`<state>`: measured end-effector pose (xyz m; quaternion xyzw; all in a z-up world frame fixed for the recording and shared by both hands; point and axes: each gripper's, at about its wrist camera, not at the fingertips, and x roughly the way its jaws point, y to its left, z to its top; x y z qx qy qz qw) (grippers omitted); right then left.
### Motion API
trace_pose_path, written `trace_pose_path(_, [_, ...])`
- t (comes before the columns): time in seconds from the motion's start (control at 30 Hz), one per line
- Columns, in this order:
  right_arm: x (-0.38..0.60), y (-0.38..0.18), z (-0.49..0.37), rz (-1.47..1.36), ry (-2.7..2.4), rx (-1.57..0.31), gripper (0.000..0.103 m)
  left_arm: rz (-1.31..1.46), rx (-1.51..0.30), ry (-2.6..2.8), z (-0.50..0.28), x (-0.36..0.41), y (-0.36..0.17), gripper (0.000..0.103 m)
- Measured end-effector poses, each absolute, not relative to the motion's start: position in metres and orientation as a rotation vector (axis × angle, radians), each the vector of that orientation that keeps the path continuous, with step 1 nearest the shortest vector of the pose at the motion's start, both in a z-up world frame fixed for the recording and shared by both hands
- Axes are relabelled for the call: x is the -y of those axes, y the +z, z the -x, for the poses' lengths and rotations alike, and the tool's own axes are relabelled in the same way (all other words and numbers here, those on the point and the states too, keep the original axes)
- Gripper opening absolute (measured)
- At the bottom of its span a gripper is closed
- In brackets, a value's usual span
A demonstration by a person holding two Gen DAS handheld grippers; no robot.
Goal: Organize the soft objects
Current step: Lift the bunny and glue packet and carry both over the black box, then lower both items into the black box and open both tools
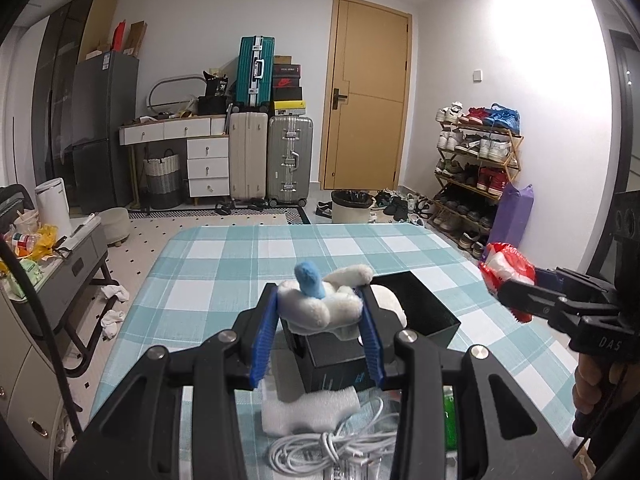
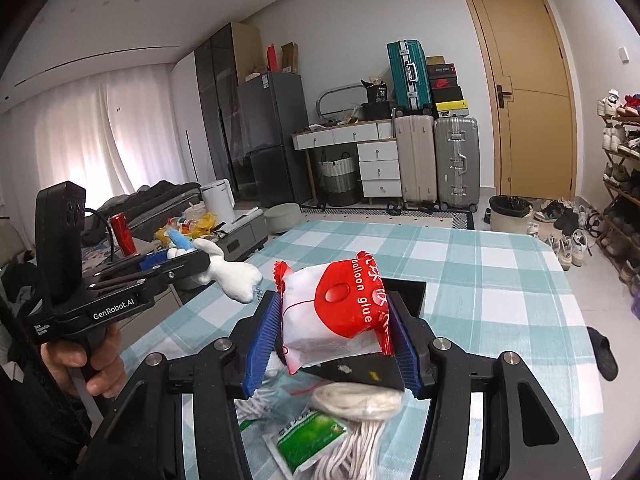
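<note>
My left gripper (image 1: 320,304) is shut on a white plush toy with a blue part (image 1: 320,300) and holds it above a black open box (image 1: 424,304) on the checked table. The right wrist view shows the same toy (image 2: 228,272) hanging from the left gripper (image 2: 192,260). My right gripper (image 2: 336,312) is shut on a red and white "balloon glue" packet (image 2: 336,312), held above the table. In the left wrist view that packet (image 1: 506,268) and the right gripper (image 1: 508,292) are at the right, beside the box.
Under the grippers lie a white foam piece (image 1: 316,404), a coiled white cable (image 1: 332,448), a green packet (image 2: 308,440), a white rope bundle (image 2: 360,400) and a small black box (image 1: 336,368). The blue checked tablecloth (image 1: 248,264) spreads ahead. A shoe rack (image 1: 476,168) stands right.
</note>
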<state>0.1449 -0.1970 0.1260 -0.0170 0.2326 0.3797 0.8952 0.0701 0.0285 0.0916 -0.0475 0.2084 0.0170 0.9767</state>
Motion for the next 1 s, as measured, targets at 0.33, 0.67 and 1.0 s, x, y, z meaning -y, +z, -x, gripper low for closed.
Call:
trace_pose_path(0.33, [0.178, 0.112, -0.174, 0.049, 0.796, -0.545, 0.054, 0.102, -0.465, 0.036, -0.103, -0.026, 0.079, 0.037])
trace_pose_path(0.67, [0.166, 0.089, -0.2, 0.07, 0.788, -0.62, 0.054, 0.089, -0.523, 0.029, -0.132, -0.02, 0.061, 0.037])
trace_pose_path(1.0, [0.147, 0.07, -0.221, 0.144, 0.772, -0.665, 0.054, 0.044, -0.572, 0.028, -0.154, -0.009, 0.049, 0.037])
